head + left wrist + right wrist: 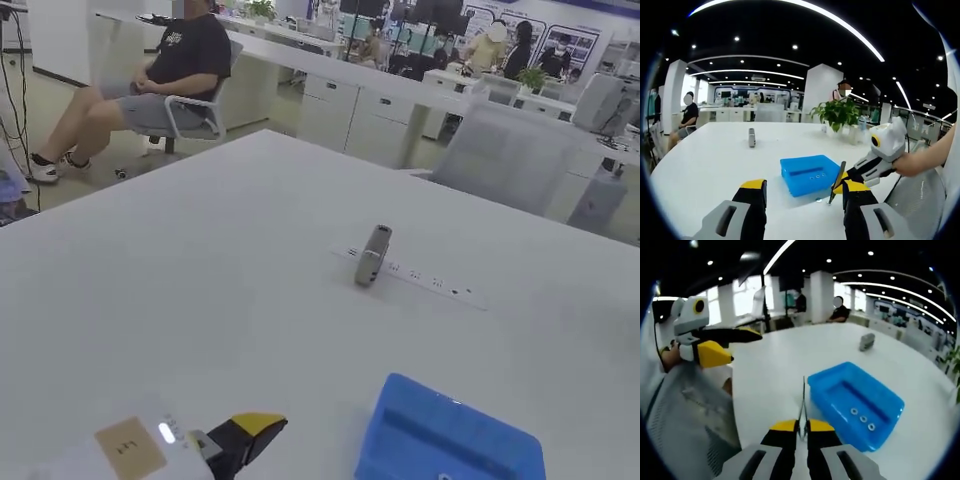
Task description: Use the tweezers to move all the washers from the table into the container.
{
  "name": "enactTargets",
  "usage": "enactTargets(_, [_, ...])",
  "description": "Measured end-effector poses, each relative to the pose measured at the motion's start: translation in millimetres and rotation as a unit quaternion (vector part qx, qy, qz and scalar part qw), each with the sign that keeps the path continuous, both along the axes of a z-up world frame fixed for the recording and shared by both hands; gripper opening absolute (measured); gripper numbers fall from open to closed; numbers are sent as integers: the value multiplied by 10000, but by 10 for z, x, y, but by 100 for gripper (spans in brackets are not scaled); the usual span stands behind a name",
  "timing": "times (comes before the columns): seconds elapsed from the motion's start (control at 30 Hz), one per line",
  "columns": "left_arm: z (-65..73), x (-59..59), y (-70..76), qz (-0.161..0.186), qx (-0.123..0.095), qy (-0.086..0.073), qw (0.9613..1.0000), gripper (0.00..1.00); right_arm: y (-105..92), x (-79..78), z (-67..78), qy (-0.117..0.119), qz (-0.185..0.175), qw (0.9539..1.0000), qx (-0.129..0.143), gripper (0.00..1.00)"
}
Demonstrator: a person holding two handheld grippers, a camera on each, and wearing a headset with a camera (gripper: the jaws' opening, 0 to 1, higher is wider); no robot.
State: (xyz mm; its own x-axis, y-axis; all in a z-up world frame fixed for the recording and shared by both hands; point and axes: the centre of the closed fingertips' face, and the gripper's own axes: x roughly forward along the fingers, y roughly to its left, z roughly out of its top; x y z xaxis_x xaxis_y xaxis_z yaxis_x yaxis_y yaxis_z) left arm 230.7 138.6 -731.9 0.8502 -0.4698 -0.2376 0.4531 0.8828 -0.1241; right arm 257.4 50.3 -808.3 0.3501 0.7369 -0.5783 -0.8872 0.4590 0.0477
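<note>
The blue container (842, 381) lies just ahead and right of my right gripper (801, 427), which is shut on thin tweezers (802, 397) pointing forward. Three washers (863, 418) rest on the container's floor. In the left gripper view the container (807, 175) sits ahead of my open left gripper (805, 192), which holds nothing. There the right gripper (844, 181) comes in from the right and angles the tweezers (837, 183) down to the table by a small washer (818, 200). The head view catches the container (450, 435) and the left gripper (245, 432) at the bottom edge.
A grey device (372, 254) lies on a white power strip (440, 284) mid-table. A person sits on a chair (195, 115) beyond the table's far left edge. A potted plant (837, 112) stands at the table's far side. The left gripper (715, 347) hovers at the left of the right gripper view.
</note>
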Motion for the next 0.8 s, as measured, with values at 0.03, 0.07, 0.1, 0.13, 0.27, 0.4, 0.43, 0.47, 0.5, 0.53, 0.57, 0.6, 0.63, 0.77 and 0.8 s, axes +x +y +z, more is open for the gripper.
enactTargets(0.03, [-1,-1,0,1,-2,5,10000,61,8,13,36,65,-80,9999,120,3])
enactTargets(0.07, [-2,-1,1,3,-6,7,10000,61,32,19,80,125,-131,9994,287,3])
enactTargets(0.1, [-2,-1,1,4,-10,9,10000,61,45,39,140,162,-181,9987,452,3])
enactTargets(0.13, [-2,-1,0,1,-11,9,10000,61,39,61,180,158,-216,9984,504,3])
enactTargets(0.27, [-9,-2,-3,-12,7,24,10000,61,36,95,274,92,-190,9983,547,3])
enactTargets(0.4, [-6,0,1,-4,-6,20,10000,61,48,136,371,68,-160,9977,652,3])
enactTargets(0.43, [-6,1,3,1,-9,19,10000,61,51,146,387,54,-151,9977,660,3])
enactTargets(0.47, [-5,2,5,5,-12,15,10000,61,51,168,411,39,-156,9976,677,3])
enactTargets(0.5, [-3,2,5,4,-22,14,10000,61,50,186,428,30,-162,9974,698,3])
enactTargets(0.53, [-1,-1,-2,-9,-49,18,10000,61,49,211,456,15,-168,9972,726,3])
enactTargets(0.57, [1,-3,-8,-22,-70,19,10000,61,49,231,476,5,-182,9970,747,3])
enactTargets(0.6, [3,-4,-11,-31,-74,16,10000,61,47,264,510,-14,-208,9966,793,3])
enactTargets(0.63, [1,-4,-11,-34,-65,17,10000,61,47,288,534,-28,-222,9963,829,3])
enactTargets(0.77, [-3,-6,-19,-58,-51,21,10000,61,36,412,624,-103,-280,9952,932,3])
enactTargets(0.8, [-4,-6,-21,-65,-51,25,10000,61,28,456,641,-137,-302,9951,932,3])
